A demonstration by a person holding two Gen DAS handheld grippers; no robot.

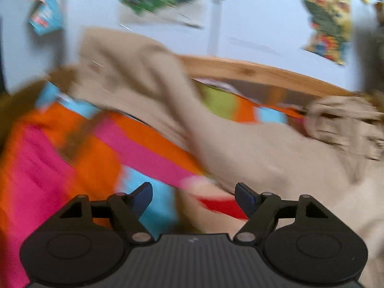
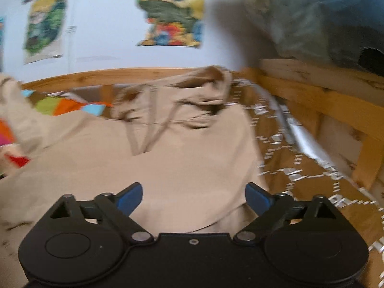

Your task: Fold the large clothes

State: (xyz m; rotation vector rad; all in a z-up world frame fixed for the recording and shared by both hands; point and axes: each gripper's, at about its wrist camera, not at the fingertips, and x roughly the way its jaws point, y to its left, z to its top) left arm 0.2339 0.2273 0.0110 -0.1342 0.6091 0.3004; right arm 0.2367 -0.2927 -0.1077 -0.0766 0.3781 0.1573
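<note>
- Gaping wide at the bottom of the left view, the left gripper (image 1: 194, 193) holds nothing; its blue fingers (image 1: 144, 195) stand well apart over a striped blanket (image 1: 79, 144) of orange, pink and blue.
- The right gripper (image 2: 194, 195), low in the right view, is equally spread and empty, hovering over a beige hoodie (image 2: 168, 158).
- The hoodie lies across the middle of both views, one sleeve (image 1: 124, 72) raised toward the upper left in the left view, hood (image 2: 192, 88) and drawstrings at centre in the right.
- Brown patterned bedding (image 2: 300, 175) lies at the right.
- Beyond, a wooden rail (image 2: 96, 76) crosses mid-frame.
- Blurred posters (image 2: 171, 9) hang on the wall at the top.
</note>
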